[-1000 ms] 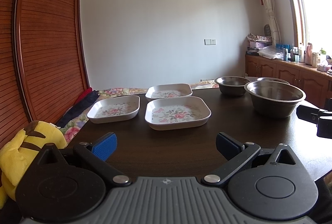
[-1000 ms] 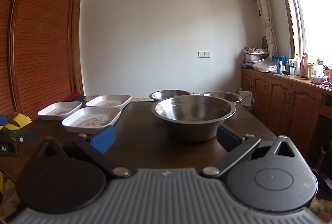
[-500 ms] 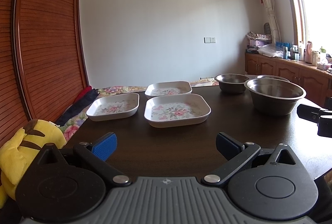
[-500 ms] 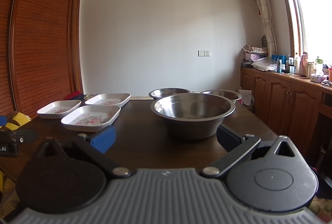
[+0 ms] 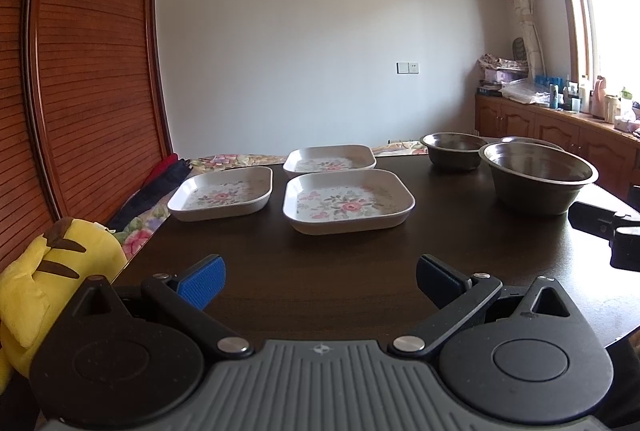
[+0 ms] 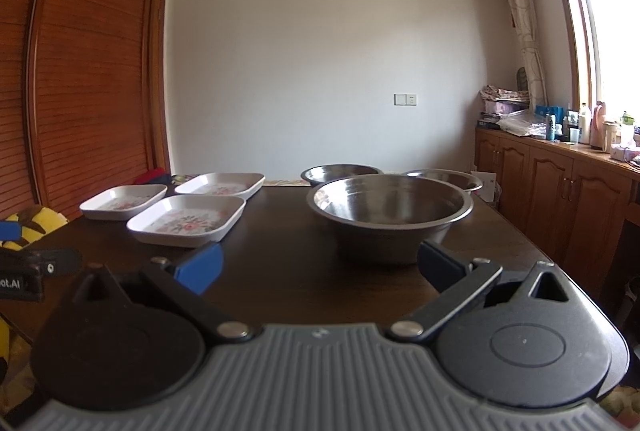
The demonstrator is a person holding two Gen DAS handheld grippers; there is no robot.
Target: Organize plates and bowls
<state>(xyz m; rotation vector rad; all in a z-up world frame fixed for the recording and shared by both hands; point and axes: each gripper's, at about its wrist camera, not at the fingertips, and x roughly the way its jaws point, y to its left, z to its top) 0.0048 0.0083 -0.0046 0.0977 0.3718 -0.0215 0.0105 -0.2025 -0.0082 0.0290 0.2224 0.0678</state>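
The left gripper hovers low over the near edge of the dark wooden table, its blue-padded fingers spread wide with nothing between them, and it faces the nearest floral square plate head-on, which suggests that plate is meant as its first pick. The right gripper is likewise wide open and empty, lined up on the large steel bowl just ahead of it, so each tool seems assigned its own kind of dish. Left of the near plate lies a second floral plate, and a third floral plate sits behind, all three flat, close together but not stacked. Behind the large bowl stand a smaller steel bowl and another steel bowl, partly hidden. Plates are grouped on the left half and bowls on the right, so the sorting by kind looks done already and nesting remains. A yellow plush toy rests off the table's left corner, clear of the work.
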